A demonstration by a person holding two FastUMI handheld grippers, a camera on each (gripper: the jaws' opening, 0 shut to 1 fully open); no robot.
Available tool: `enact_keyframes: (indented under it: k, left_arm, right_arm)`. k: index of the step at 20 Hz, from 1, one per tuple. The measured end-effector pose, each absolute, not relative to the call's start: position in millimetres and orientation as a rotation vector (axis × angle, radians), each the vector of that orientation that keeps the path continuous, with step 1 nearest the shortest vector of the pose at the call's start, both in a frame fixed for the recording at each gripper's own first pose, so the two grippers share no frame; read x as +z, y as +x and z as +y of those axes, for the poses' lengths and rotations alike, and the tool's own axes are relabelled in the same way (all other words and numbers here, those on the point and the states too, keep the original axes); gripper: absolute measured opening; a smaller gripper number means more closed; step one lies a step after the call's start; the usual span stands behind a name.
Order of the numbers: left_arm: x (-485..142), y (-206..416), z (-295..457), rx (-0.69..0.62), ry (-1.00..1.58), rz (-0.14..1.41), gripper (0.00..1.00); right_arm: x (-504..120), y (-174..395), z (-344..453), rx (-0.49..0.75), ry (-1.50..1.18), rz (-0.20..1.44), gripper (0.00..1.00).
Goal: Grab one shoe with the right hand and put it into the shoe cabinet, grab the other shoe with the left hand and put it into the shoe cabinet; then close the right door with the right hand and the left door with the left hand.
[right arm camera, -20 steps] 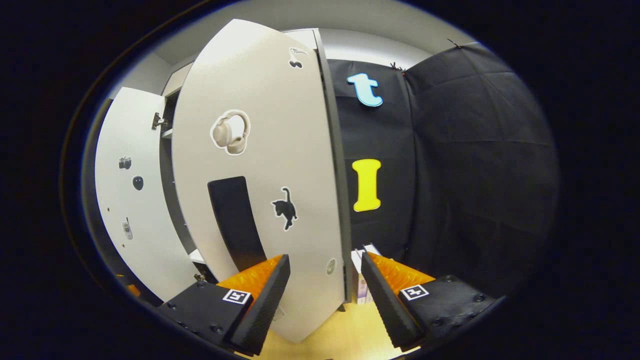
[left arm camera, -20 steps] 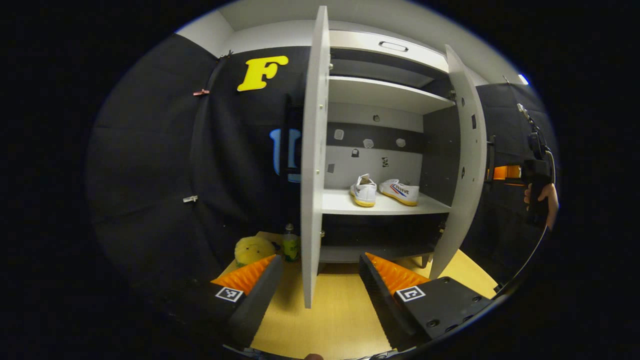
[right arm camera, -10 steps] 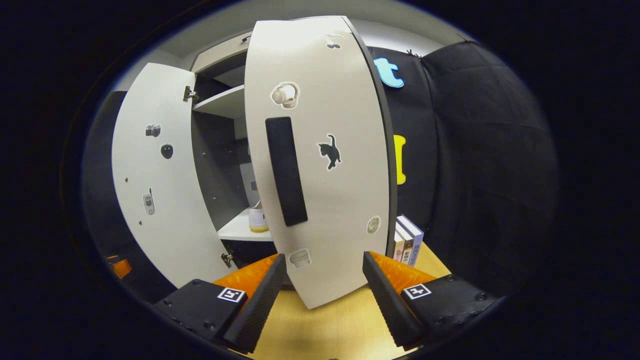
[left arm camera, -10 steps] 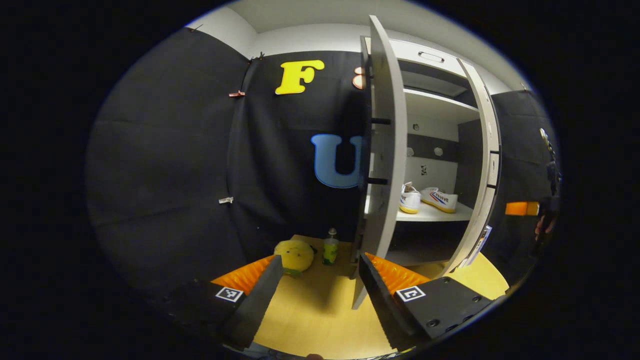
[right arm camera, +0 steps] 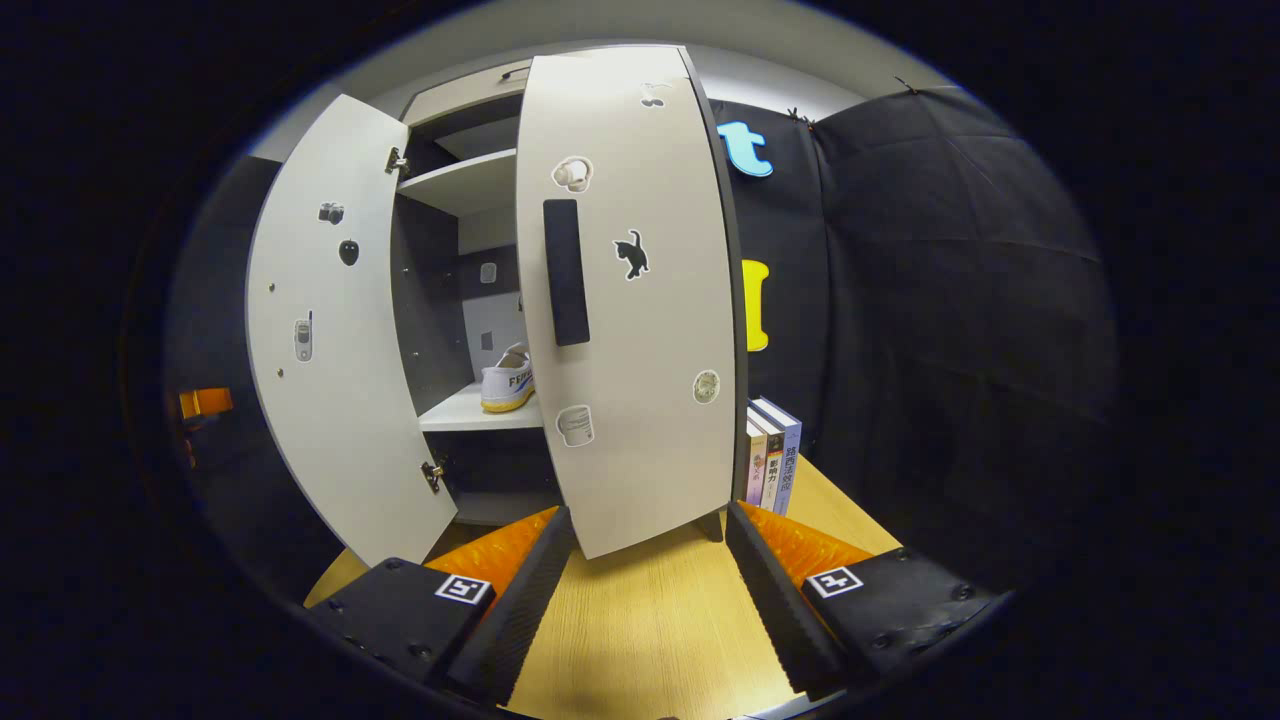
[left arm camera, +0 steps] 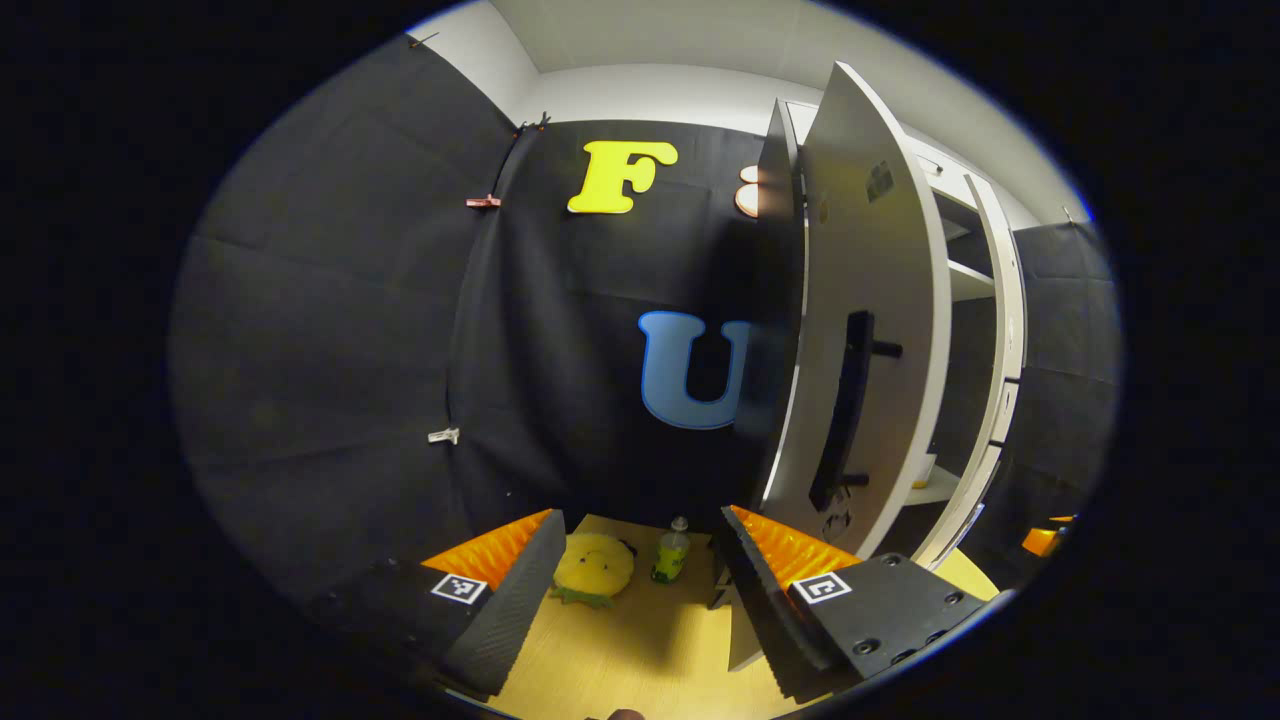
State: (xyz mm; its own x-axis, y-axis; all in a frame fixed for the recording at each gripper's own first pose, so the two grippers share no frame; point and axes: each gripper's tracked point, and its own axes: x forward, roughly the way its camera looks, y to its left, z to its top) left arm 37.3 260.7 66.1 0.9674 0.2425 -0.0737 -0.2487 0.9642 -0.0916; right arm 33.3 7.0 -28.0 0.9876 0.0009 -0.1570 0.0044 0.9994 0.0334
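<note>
White shoe (right arm camera: 507, 381) with blue side lettering, unreadable, in shoe cabinet (right arm camera: 470, 412).

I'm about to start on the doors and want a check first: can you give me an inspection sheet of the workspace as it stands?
Surface: wooden tabletop, bare in front of the cabinet.
Job's things: shoe cabinet with both doors ajar; right door part-way shut, left door wider open. One white shoe shows on the middle shelf; the second cannot be made out.
Clutter: books upright beside the cabinet; yellow plush toy and small bottle on the other side.
Grippers: right tool open, short of the right door; left tool open, by the left door's lower edge, holding nothing.
Cables: nothing seen.
Surroundings: black cloth booth wall, pale ceiling.
</note>
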Motion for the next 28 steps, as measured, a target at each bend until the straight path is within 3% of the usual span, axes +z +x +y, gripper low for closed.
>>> enact_keyframes:
  k: [10, 17, 28]
  left_arm:
    - [111.6, 108.1, 226.7, 0.106, -0.025, 0.008, 0.95]
    - [113.4, 110.2, 206.2, 0.086, 0.014, 0.007, 0.89]
    - [110.0, 121.9, 126.6, 0.059, 0.010, 0.055, 0.89]
  right_arm:
    - [-23.6, 0.7, 9.9, -0.044, -0.012, 0.111, 0.98]
    - [-28.2, 4.8, 9.4, -0.041, -0.003, 0.130, 0.99]
    - [-12.4, 30.6, -35.9, -0.030, -0.011, 0.125, 0.99]
